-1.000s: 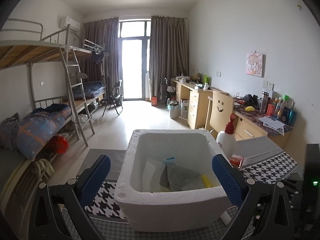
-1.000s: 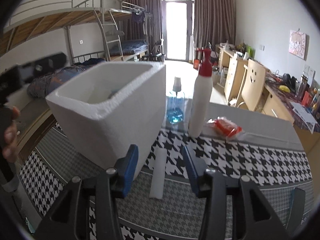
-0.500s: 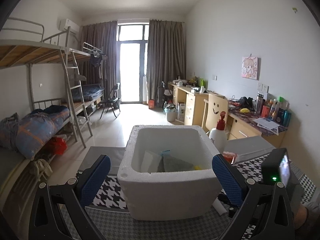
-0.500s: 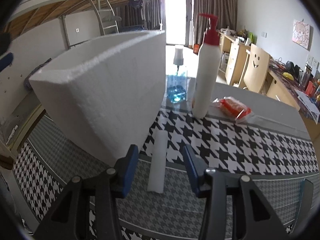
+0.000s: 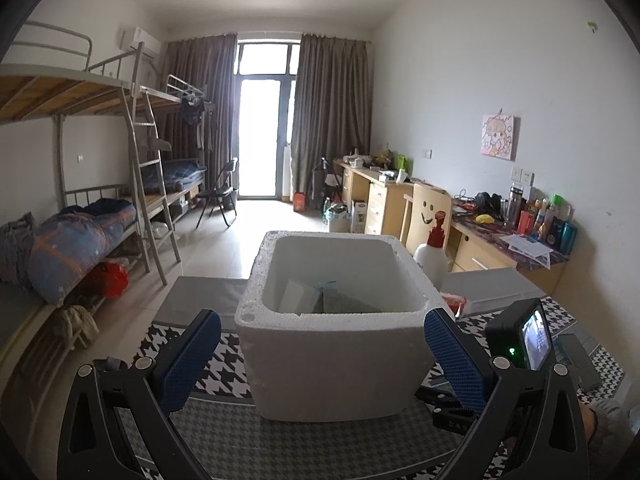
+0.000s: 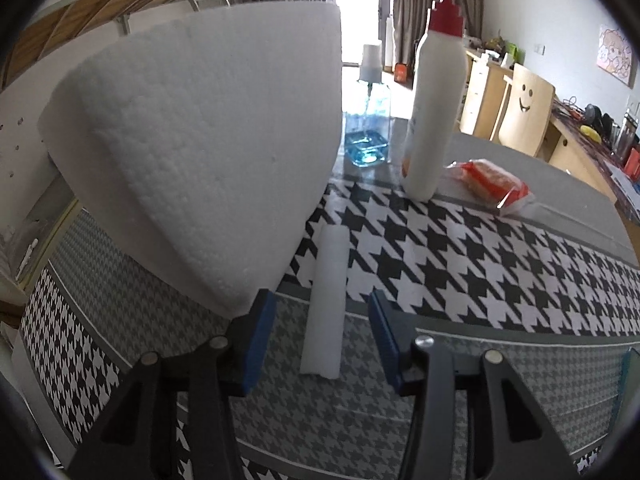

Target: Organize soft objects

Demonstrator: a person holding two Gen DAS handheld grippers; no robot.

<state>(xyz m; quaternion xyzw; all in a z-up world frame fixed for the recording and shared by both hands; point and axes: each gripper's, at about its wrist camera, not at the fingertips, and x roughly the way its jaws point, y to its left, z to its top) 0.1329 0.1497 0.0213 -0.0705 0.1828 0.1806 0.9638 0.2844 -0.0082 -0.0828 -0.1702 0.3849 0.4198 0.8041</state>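
A white foam box [image 5: 332,316] stands on the houndstooth-covered table [image 5: 192,340]. A grey cloth [image 5: 344,304] and a white sheet [image 5: 298,298] lie inside it, mostly hidden by the near rim. My left gripper [image 5: 324,360] is open wide, its blue pads [image 5: 192,360] flanking the box's near wall without pressing it. In the right wrist view a white foam strip [image 6: 324,300] lies flat beside the box [image 6: 200,140]. My right gripper [image 6: 322,340] is tilted down over the strip's near end, open, with its pads clear of both sides.
A white pump bottle with a red head [image 6: 434,112], a blue spray bottle [image 6: 368,120] and an orange packet [image 6: 488,184] stand beyond the strip. The right gripper's camera body [image 5: 528,340] sits just right of the box. Bunk beds and desks line the room behind.
The right gripper has sunk and tipped down over the strip, so box and strip loom larger. The left view has dropped, hiding more of the box's contents, and the right gripper's camera came into it.
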